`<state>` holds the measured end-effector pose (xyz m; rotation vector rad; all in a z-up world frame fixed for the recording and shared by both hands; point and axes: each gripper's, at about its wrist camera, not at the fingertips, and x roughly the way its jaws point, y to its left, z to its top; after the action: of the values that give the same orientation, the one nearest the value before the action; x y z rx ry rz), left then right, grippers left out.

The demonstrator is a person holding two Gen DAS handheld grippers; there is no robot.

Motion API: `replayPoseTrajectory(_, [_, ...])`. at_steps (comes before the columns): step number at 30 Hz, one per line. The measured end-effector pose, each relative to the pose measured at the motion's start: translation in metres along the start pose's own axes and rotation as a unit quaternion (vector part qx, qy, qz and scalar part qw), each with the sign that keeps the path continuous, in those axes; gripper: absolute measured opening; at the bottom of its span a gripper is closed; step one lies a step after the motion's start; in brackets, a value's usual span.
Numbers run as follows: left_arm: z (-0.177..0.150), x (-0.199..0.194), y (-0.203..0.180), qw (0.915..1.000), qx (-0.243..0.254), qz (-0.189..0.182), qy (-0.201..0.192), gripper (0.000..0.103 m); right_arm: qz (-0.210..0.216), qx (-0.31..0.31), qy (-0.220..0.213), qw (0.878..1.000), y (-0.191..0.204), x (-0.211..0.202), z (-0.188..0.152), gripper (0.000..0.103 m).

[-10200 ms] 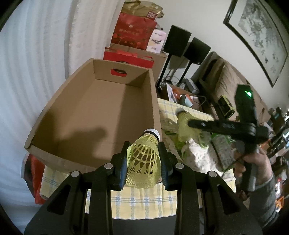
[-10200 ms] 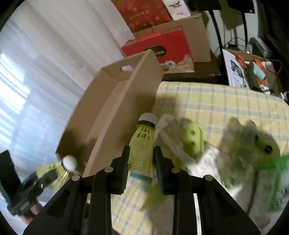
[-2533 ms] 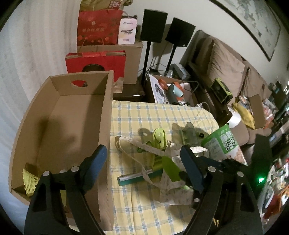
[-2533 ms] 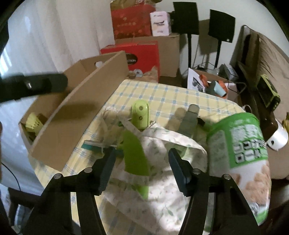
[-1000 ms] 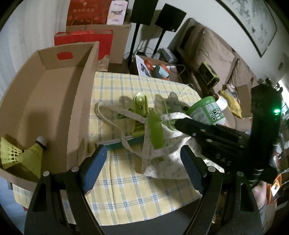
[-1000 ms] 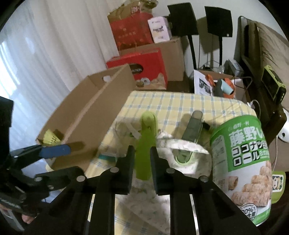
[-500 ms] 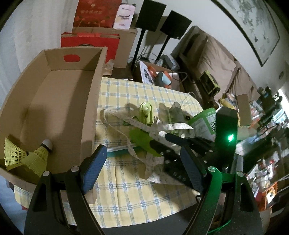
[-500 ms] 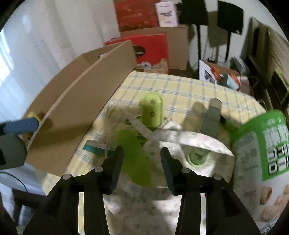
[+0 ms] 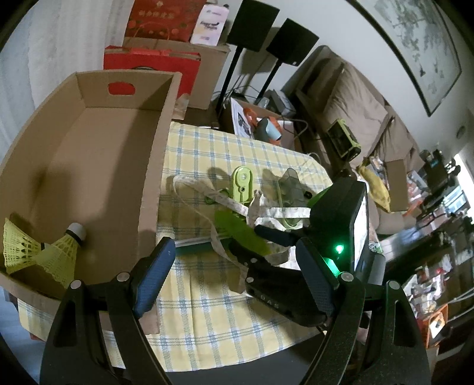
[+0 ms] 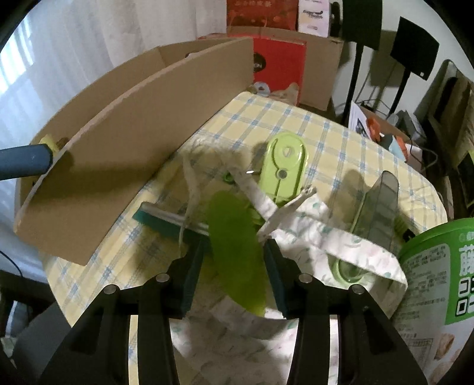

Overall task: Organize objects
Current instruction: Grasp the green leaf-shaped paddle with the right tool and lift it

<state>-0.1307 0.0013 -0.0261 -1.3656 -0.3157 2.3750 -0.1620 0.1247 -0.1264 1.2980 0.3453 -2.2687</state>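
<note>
Two yellow shuttlecocks [image 9: 44, 251] lie in the near corner of the open cardboard box [image 9: 89, 154] on the checked tablecloth [image 9: 207, 296]. My left gripper [image 9: 234, 275] is open and empty above the table's near edge. My right gripper [image 10: 234, 263] is open, its jaws on either side of a green oval handle [image 10: 234, 248] that lies across a teal bar [image 10: 166, 220] and a floral cloth bag [image 10: 326, 245]; it also shows in the left wrist view [image 9: 266, 237]. A green clip-shaped piece [image 10: 284, 165] and a grey-green clear container [image 10: 376, 204] lie beyond.
A green snack canister [image 10: 435, 281] stands at the right edge. The box wall [image 10: 133, 142] rises left of the right gripper. Red bags and cartons [image 9: 166, 59], speaker stands [image 9: 251, 17] and a sofa [image 9: 355, 97] lie beyond the table.
My right gripper has opened, dropped lower and now straddles the green handle. The left gripper stays open, hovering near the box.
</note>
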Motion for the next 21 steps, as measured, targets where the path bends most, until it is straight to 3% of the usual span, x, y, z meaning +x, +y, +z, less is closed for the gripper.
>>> replayPoseTrajectory(6, [-0.001, 0.000, 0.003, 1.0000, -0.006, 0.004, 0.004, 0.080, -0.002, 0.000, 0.010, 1.000, -0.002, 0.003, 0.001, 0.043])
replayPoseTrajectory(8, [-0.001, -0.001, 0.003, 1.0000, -0.007, 0.004, 0.002, 0.080, -0.007, 0.006, 0.001, 1.000, -0.004, 0.000, -0.001, 0.033])
replayPoseTrajectory(14, [-0.001, -0.002, 0.004, 0.9999, -0.010, 0.004, 0.001, 0.080, 0.018, 0.046, -0.020, 0.999, -0.016, -0.008, -0.007, 0.033])
replayPoseTrajectory(21, [-0.002, -0.002, 0.004, 1.0000, -0.009, 0.003, 0.002, 0.080, 0.034, 0.085, -0.069, 0.993, -0.029, -0.047, -0.008, 0.033])
